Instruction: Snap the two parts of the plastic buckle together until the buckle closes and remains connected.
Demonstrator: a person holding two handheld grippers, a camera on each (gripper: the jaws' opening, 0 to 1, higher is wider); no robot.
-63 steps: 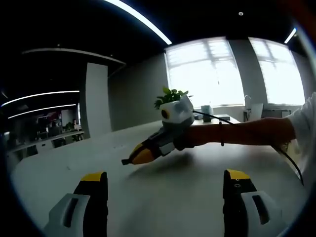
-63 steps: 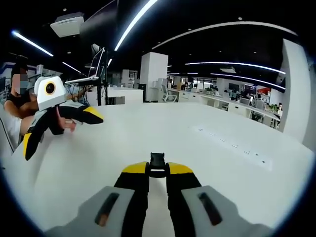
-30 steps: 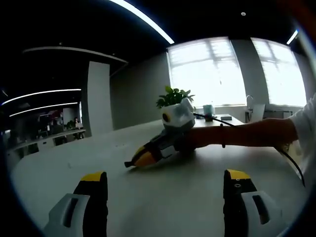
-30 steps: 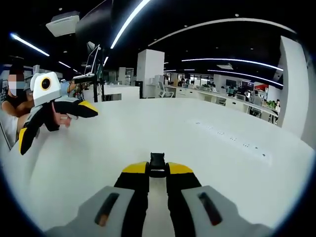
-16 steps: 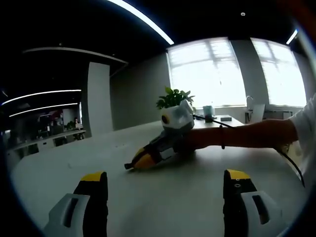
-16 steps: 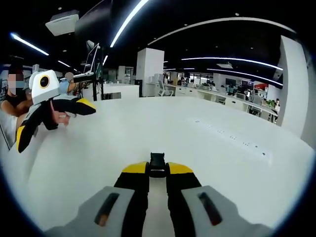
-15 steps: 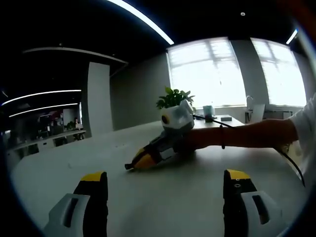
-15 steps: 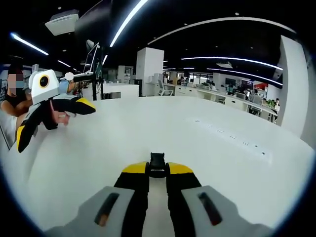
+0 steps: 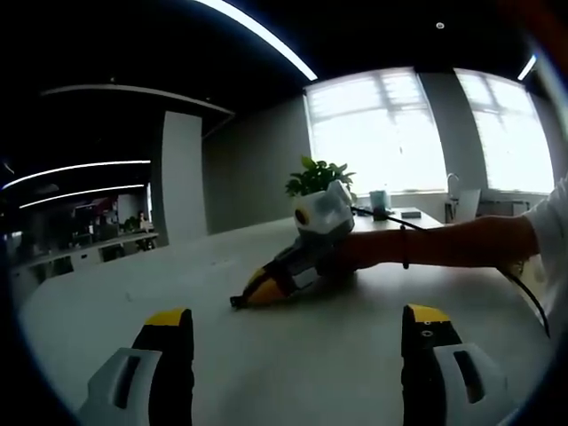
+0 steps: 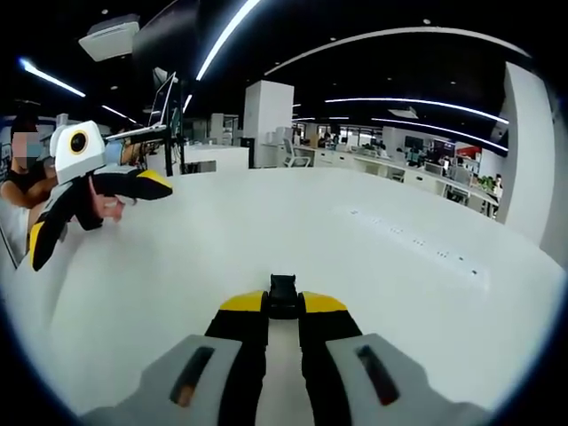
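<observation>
A small black buckle piece (image 10: 283, 289) sticks out between the yellow tips of my right gripper (image 10: 283, 306), which is shut on it just above the white table (image 10: 355, 231). In the left gripper view that right gripper (image 9: 253, 293) lies low over the table (image 9: 293, 355), held by a hand coming from the right, with the dark buckle piece (image 9: 238, 303) at its tip. My left gripper (image 9: 297, 318) stands wide open with nothing between its jaws. In the right gripper view, the left gripper (image 10: 93, 213) hangs open at the far left. Whether one or both buckle parts are held, I cannot tell.
A potted plant (image 9: 318, 176) and a cup (image 9: 380, 199) stand at the far table edge before bright windows. A cable (image 9: 524, 293) trails by the person's arm (image 9: 444, 244). Small sockets (image 10: 417, 257) dot the table on the right. Office desks lie beyond.
In the left gripper view the right gripper has sunk a little lower and closer to the table. Its jaws stay shut on the buckle piece. The left gripper stays open.
</observation>
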